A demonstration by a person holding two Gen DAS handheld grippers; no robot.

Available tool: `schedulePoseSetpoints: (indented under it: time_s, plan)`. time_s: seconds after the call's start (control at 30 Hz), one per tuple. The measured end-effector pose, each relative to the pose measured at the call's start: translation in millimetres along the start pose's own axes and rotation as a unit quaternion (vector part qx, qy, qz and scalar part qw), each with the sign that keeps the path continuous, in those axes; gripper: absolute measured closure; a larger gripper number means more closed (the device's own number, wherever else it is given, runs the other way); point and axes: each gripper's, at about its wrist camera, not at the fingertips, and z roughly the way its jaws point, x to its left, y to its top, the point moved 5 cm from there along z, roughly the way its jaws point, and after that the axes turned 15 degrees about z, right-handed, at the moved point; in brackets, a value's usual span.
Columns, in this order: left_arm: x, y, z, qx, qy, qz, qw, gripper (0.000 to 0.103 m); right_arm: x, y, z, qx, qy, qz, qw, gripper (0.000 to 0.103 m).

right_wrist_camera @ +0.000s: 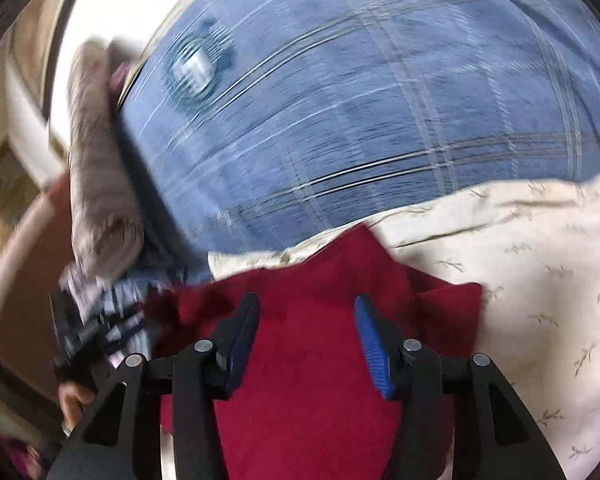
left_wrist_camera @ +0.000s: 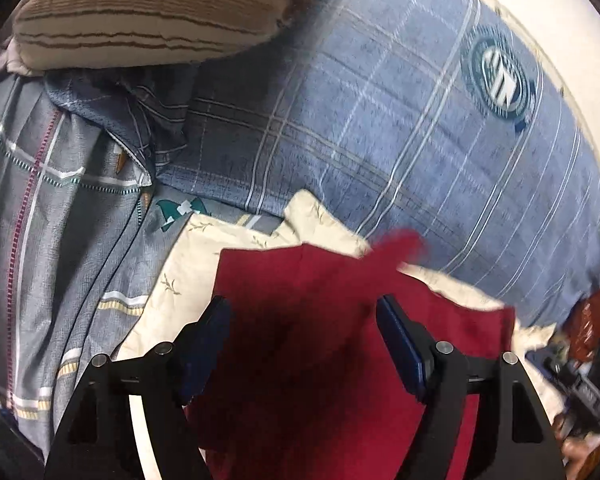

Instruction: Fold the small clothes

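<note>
A dark red small garment (left_wrist_camera: 324, 320) lies on a cream leaf-print cloth (left_wrist_camera: 188, 264) on the bed. My left gripper (left_wrist_camera: 304, 304) is open, its blue-padded fingers spread above the red cloth and holding nothing. In the right wrist view the same red garment (right_wrist_camera: 312, 320) lies on the cream cloth (right_wrist_camera: 520, 248). My right gripper (right_wrist_camera: 306, 304) is open above the garment and holds nothing. A red flap (left_wrist_camera: 400, 244) sticks out past the cream cloth's far edge. The right wrist view is blurred by motion.
A blue plaid bedspread (left_wrist_camera: 400, 120) with a round crest (left_wrist_camera: 498, 80) covers the bed beyond. A striped beige pillow (left_wrist_camera: 148, 12) lies at the far left, a grey patterned quilt (left_wrist_camera: 52, 208) at the left. A rolled greyish cloth (right_wrist_camera: 100, 184) and the other gripper's body (right_wrist_camera: 88, 332) show at left.
</note>
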Motion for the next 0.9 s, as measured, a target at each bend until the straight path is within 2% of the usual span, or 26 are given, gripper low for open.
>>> schedulePoseSetpoints:
  time_s: [0.1, 0.17, 0.23, 0.27, 0.33, 0.47, 0.57, 0.67, 0.8, 0.9]
  plan:
    - [1.2, -8.2, 4.1, 0.028, 0.039, 0.026, 0.9985, 0.029, 2.1, 1.9, 30.8, 0.009, -0.056, -0.024, 0.998, 0.055]
    - [5.2, -13.4, 22.1, 0.059, 0.062, 0.033, 0.9958, 0.029, -12.8, 11.2, 58.0, 0.013, -0.103, -0.017, 0.994, 0.056]
    - [12.0, -17.7, 36.6, 0.083, 0.068, 0.024, 0.9939, 0.027, -38.6, 17.8, 84.5, 0.033, -0.159, 0.005, 0.987, 0.059]
    - [15.3, -18.5, 40.1, 0.088, 0.06, 0.012, 0.9942, 0.027, -52.4, 19.0, 95.7, 0.047, -0.17, 0.029, 0.984, 0.06]
    - [16.8, -16.8, 40.8, 0.091, 0.054, -0.003, 0.9943, 0.027, -54.7, 21.7, 92.3, 0.038, -0.16, 0.035, 0.986, 0.06]
    - [16.9, -10.3, 21.7, 0.073, 0.074, 0.01, 0.9945, 0.029, -25.9, 16.7, 64.8, 0.011, -0.151, 0.002, 0.989, 0.055]
    - [13.7, -19.0, 1.8, 0.065, 0.058, 0.012, 0.9961, 0.029, 16.9, 5.0, 55.5, 0.021, -0.095, -0.025, 0.995, 0.055]
    - [15.3, -32.9, -14.9, 0.07, 0.054, 0.013, 0.996, 0.029, 74.8, -12.0, 76.3, 0.059, -0.037, -0.063, 0.996, 0.055]
    - [18.6, -47.3, -34.2, 0.072, 0.053, 0.008, 0.996, 0.029, 139.9, -42.5, 123.2, 0.099, -0.022, -0.136, 0.985, 0.059]
    - [24.8, -54.7, -46.3, 0.076, 0.063, 0.006, 0.9951, 0.029, 164.6, -57.6, 158.4, 0.126, -0.007, -0.131, 0.983, 0.057]
